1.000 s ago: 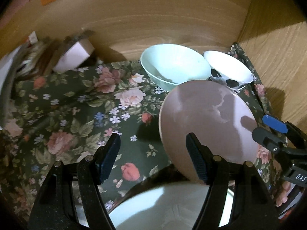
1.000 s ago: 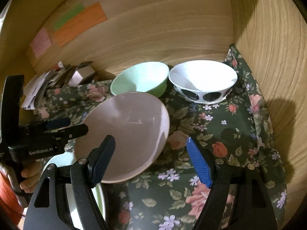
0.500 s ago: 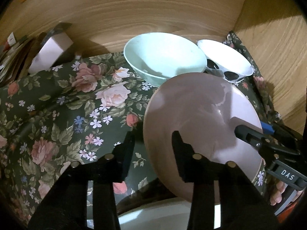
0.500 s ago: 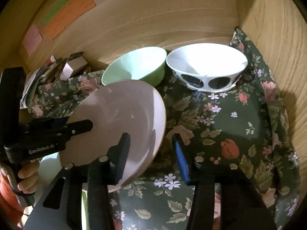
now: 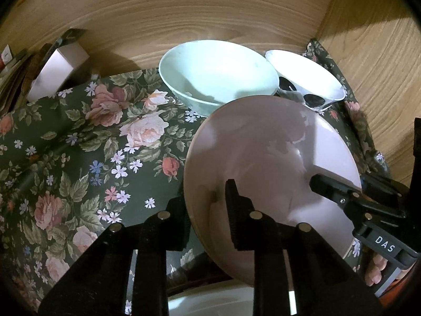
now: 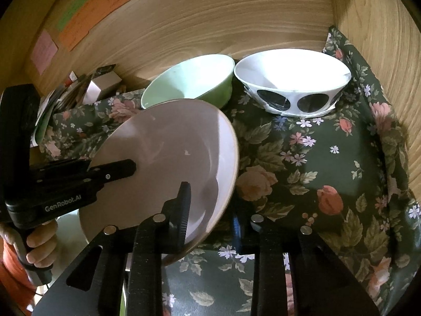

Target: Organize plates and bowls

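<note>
I have both grippers clamped on one pink plate, tilted above the floral cloth. My left gripper, jaws just closed, pinches the rim at the plate's 7 o'clock edge; my right gripper, jaws likewise just closed, grips the rim at about 4 o'clock. Beyond the plate, at 12 o'clock, a mint-green bowl stands beside a white bowl with black ovals against the wooden wall.
</note>
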A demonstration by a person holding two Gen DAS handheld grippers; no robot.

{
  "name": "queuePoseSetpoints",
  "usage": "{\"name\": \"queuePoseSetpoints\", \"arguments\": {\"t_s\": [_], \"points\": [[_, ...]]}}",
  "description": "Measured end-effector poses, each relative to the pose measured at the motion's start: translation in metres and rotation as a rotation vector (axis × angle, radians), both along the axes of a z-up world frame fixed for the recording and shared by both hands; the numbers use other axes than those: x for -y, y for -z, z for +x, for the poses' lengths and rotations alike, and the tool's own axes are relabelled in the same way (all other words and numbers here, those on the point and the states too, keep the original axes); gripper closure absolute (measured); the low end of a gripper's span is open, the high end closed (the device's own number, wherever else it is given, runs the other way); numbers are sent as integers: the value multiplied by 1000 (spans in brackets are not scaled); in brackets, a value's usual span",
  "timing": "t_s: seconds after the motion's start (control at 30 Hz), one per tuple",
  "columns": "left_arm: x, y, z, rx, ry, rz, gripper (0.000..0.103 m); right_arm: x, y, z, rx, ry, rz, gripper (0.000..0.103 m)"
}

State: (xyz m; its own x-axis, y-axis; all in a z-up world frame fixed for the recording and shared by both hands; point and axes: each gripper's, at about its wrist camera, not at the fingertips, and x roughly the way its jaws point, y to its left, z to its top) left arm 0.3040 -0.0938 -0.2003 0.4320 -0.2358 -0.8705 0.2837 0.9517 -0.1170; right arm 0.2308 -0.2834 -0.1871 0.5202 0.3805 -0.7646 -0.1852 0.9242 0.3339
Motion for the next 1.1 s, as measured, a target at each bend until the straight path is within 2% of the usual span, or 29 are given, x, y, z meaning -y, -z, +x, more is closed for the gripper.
{"name": "queuePoseSetpoints", "arguments": {"t_s": [0.2,0.4,0.8,1.1], "points": [[0,-2,-3,9,-10,1,80,3,-1,1,-11,13,31,80],[2,-15,-11,57,-15,-1,80,6,-6,-3,-2,30,36,80],[-12,-45,-27,118,-34,-32,80,4,-36,-19,57,24,41,80],[-29,-62,-50,158,-56,-40,80,-16,-54,-33,93,2,36,80]]}}
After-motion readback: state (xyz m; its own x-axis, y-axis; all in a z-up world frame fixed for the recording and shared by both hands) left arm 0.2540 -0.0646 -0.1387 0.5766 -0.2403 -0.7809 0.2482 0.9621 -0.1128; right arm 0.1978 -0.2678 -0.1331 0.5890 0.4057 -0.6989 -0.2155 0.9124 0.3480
